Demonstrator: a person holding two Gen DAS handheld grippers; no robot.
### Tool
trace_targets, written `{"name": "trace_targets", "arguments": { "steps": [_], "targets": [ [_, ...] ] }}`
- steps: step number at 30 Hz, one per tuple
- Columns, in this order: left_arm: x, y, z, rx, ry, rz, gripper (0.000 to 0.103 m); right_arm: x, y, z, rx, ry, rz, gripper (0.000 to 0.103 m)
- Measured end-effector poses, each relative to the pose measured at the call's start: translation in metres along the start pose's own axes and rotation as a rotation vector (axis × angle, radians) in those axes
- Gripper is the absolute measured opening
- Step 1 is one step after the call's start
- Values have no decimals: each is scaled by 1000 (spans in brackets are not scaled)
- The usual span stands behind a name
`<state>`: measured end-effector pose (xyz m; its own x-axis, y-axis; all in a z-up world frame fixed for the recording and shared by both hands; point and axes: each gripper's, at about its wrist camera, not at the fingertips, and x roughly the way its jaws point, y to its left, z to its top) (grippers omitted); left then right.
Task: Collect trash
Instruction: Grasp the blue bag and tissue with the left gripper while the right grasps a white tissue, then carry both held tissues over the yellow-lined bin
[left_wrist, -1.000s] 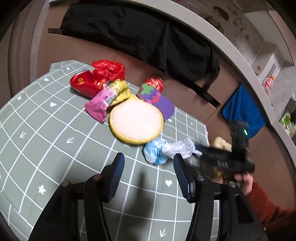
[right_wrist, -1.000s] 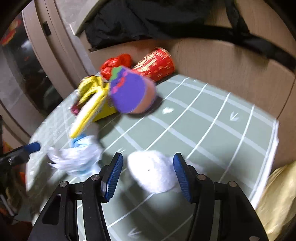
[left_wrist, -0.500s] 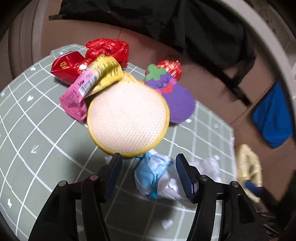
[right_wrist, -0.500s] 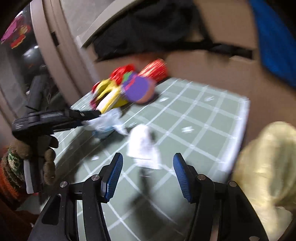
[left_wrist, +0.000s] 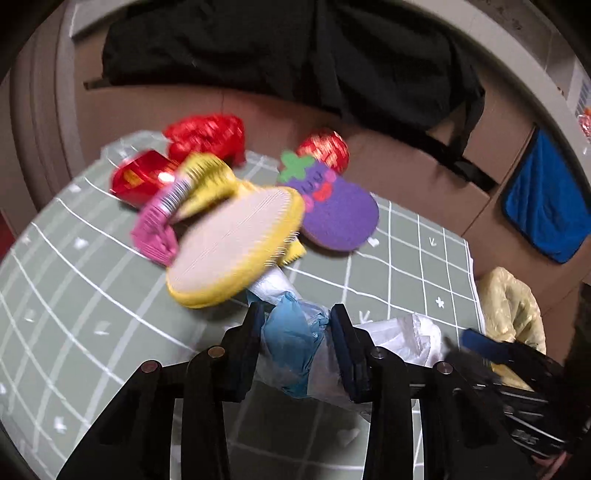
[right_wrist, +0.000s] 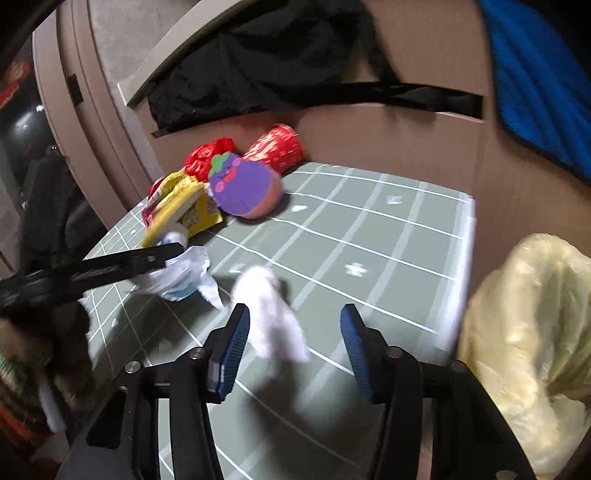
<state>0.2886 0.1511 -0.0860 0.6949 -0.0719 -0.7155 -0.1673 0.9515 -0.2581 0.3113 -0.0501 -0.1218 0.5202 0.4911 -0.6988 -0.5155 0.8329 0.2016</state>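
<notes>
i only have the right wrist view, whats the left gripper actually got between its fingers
Observer: In the left wrist view the left gripper has a blue and clear crumpled plastic wad between its fingers, and its jaws are closing on it.
Operator: is the round yellow pad flat on the mat
Observer: No. From the left, the round yellow pad sits tilted, its near edge lying over the white end of that wad.
Operator: and my right gripper, anything in it
Observer: The right gripper has the white tissue between its fingers, nearer the left one; its jaws are closing, and the pads do not press on it yet.
</notes>
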Motion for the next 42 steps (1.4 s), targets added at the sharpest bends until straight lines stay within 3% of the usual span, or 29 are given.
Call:
{"name": "trace_targets", "arguments": {
  "steps": [3,6,10,18,26,34,42],
  "targets": [
    [-14,12,4,3,-23,10,38,20,13,5,-29,27,-11,43],
    [-23,18,8,6,-35,-3,38,41,18,9,-47,79,-40,30],
    [-28,12,9,14,-39,-42,38,34,14,10,-54,67,-30,20],
    [-29,-69,18,142,-61,-190,38,-62,-25,24,-28,-108,-213,20],
    [-34,-189,21,323,-94,-358,38,-164,-83,22,42,-258,-452,20],
    [-32,-272,16,461,-91,-404,38,-222,-142,0,165,-320,-572,20],
    [-20,-294,9,505,-82,-397,38,-239,-167,-14,229,-338,-596,20]
  ]
}}
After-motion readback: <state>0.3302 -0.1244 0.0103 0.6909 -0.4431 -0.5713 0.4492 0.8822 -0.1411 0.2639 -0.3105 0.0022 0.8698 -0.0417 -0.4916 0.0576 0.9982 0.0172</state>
